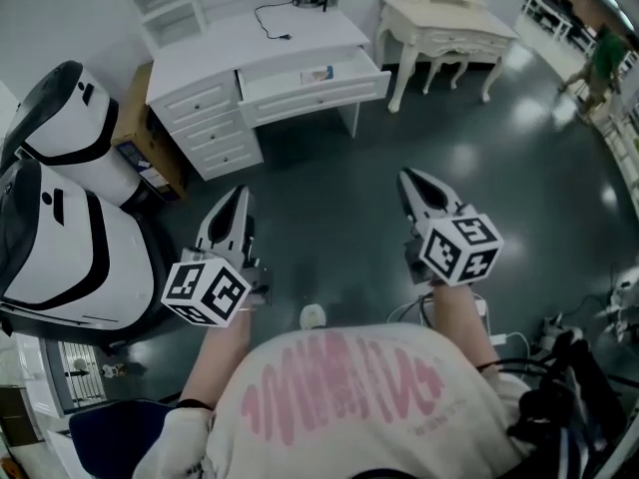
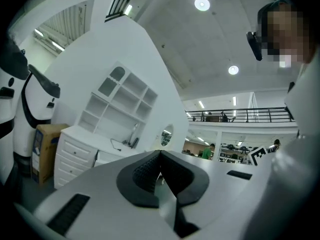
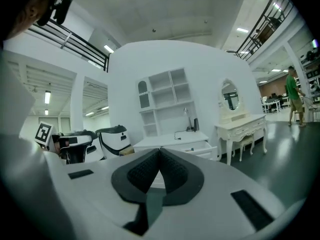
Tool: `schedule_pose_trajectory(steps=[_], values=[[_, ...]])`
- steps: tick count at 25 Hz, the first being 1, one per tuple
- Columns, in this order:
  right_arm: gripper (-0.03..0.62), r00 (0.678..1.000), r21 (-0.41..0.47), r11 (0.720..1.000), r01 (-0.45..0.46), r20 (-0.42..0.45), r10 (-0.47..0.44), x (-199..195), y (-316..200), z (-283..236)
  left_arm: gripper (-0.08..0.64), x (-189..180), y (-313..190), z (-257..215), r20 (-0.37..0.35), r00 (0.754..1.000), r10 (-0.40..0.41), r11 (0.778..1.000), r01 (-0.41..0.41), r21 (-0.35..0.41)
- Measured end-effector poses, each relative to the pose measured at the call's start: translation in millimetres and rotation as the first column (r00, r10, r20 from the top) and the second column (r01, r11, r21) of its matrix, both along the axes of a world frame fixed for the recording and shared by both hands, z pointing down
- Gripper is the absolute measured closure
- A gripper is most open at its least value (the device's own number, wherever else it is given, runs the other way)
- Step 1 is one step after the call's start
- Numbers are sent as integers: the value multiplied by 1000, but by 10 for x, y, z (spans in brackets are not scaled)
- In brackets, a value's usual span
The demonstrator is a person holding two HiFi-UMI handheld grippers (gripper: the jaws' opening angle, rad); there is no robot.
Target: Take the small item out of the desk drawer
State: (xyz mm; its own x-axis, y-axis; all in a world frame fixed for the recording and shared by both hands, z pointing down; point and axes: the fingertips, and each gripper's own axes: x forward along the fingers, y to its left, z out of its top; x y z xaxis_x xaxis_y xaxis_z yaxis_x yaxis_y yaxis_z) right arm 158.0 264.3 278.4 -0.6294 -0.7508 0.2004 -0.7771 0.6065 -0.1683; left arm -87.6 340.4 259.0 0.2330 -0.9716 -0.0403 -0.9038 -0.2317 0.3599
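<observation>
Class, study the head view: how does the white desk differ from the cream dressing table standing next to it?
The desk is white and boxy, with straight sides; the dressing table is cream, on curved legs. The desk has a wide drawer pulled open; the dressing table shows none open. The desk has open shelves at its back; the dressing table has an oval mirror. Both stand side by side against the wall.

Small item (image 1: 319,72) in the drawer (image 1: 315,95); too tiny for identification

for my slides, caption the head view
Shut left gripper and shut right gripper face a white desk whose drawer stands open
</observation>
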Motion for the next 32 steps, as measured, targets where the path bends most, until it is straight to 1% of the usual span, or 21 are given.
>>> schedule_pose_trajectory(steps=[3, 6, 9, 11, 15, 19, 21, 24, 26, 29, 32], values=[[577, 999, 17, 1000, -9, 37, 9, -252, -482, -145, 532, -233, -470, -154, 24, 999, 25, 999, -26, 33], [577, 999, 32, 999, -16, 40, 15, -453, -868, -203, 532, -409, -860, -247, 43, 998, 51, 997, -54, 58], [577, 999, 36, 999, -24, 41, 23, -592, -1148, -185, 532, -527, -1181, -281, 46, 996, 71, 995, -75, 68], [577, 999, 29, 999, -27, 33, 26, -650, -1295, -109, 532, -575, -1370, -238, 37, 996, 77, 995, -79, 65], [577, 999, -23, 999, -32, 6, 32, -719, -1577, 114, 532, -634, -1713, -48, 5, 997, 81, 996, -81, 32], [577, 1000, -60, 998, -25, 9, 26, -727, -1975, 295, 532, -596, -2122, 152, -33, 996, 87, 996, -87, -3], [577, 1000, -60, 998, -14, 24, 15, -722, -2248, 345, 532, -574, -2372, 214, -38, 996, 83, 996, -84, -13], [577, 998, -50, 999, 11, 61, -8, -741, -2765, 341, 532, -576, -2794, 221, -44, 997, 69, 998, -69, -5], [577, 995, -42, 998, 39, 96, -35, -795, -3129, 291, 532, -589, -3086, 203, -36, 998, 58, 998, -58, 1], [577, 985, -41, 994, 104, 143, -97, -902, -3654, 211, 532, -638, -3520, 162, -50, 999, 11, 1000, -11, 2], [577, 974, -38, 986, 161, 165, -153, -1013, -4154, 110, 532, -694, -3930, 85, -51, 998, -35, 999, 35, 7]])
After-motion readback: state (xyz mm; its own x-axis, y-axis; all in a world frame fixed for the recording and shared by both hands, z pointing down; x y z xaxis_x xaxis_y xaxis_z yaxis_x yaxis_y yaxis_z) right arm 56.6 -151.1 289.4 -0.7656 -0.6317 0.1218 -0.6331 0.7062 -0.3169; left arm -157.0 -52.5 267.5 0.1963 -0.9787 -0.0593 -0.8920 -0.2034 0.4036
